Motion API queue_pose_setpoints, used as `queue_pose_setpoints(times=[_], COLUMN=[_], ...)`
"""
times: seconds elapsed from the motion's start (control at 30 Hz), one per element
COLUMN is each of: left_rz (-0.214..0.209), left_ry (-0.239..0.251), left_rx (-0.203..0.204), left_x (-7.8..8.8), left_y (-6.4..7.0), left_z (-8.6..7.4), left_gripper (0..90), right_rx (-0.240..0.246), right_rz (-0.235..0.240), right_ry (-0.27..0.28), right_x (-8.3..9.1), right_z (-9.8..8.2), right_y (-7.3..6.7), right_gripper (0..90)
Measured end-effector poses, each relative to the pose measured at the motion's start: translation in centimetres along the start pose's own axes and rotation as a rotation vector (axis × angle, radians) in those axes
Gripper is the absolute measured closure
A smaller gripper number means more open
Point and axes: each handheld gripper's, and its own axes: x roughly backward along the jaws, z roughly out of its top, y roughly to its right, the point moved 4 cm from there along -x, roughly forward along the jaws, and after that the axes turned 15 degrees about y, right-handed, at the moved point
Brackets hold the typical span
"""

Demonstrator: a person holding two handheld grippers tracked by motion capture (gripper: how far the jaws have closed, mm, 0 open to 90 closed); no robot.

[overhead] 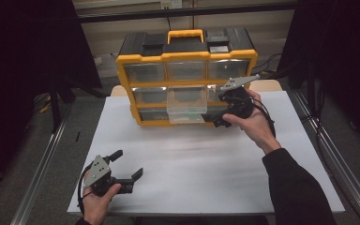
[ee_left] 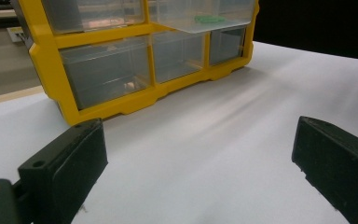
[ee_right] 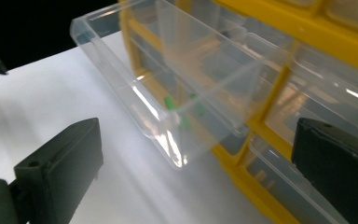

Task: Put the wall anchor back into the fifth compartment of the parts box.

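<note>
While the white tabletop is carrying everything here, a yellow-and-black organizer with clear drawers is standing at its 12 o'clock edge, facing the person. One clear drawer in the middle column is sticking out of the organizer's front, overhanging the tabletop; in the right gripper view this drawer is holding a few small green pieces near its front wall. The right gripper is sitting in the person's right hand at about 2 o'clock on the tabletop, just beside the pulled-out drawer's right side, and its jaws are standing wide apart with nothing between them, not touching the drawer. The left gripper is resting in the left hand at about 7 o'clock, well apart from the organizer, its jaws also gaping wide over bare tabletop, pointing toward 2 o'clock.
</note>
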Motion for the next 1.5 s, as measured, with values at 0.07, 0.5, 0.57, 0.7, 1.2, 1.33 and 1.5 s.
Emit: queue_pose_setpoints(times=[0.07,0.5,0.57,0.7,1.2,1.33,1.5], left_rz=[-0.005,-0.010,-0.009,-0.008,-0.011,-0.011,-0.006], left_ry=[-0.009,-0.006,-0.008,-0.013,-0.013,-0.011,-0.017], left_rx=[-0.012,-0.003,-0.010,-0.017,-0.009,-0.003,0.002], left_x=[0.0,0.0,0.0,0.1,0.2,0.2,0.2], left_y=[-0.1,0.0,-0.1,-0.2,-0.2,-0.2,-0.3], left_z=[0.0,-0.1,0.0,-0.1,-0.1,-0.1,-0.1], left_gripper=[3.1,3.1,3.1,3.1,3.0,3.0,3.0], right_rx=[0.001,-0.029,-0.015,0.000,-0.056,-0.059,-0.071], right_rz=[-0.034,-0.120,-0.120,-0.153,-0.177,-0.172,-0.195], right_ry=[0.006,0.033,0.054,0.068,0.124,0.142,0.194], right_x=[0.2,1.5,1.8,2.5,5.0,5.6,6.5], right_z=[-0.7,-4.5,-5.2,-6.2,-10.7,-11.5,-12.3], right_y=[0.1,0.4,0.1,0.1,-0.2,-0.8,-1.0], right_gripper=[1.2,2.4,1.5,2.9,2.6,2.3,2.5])
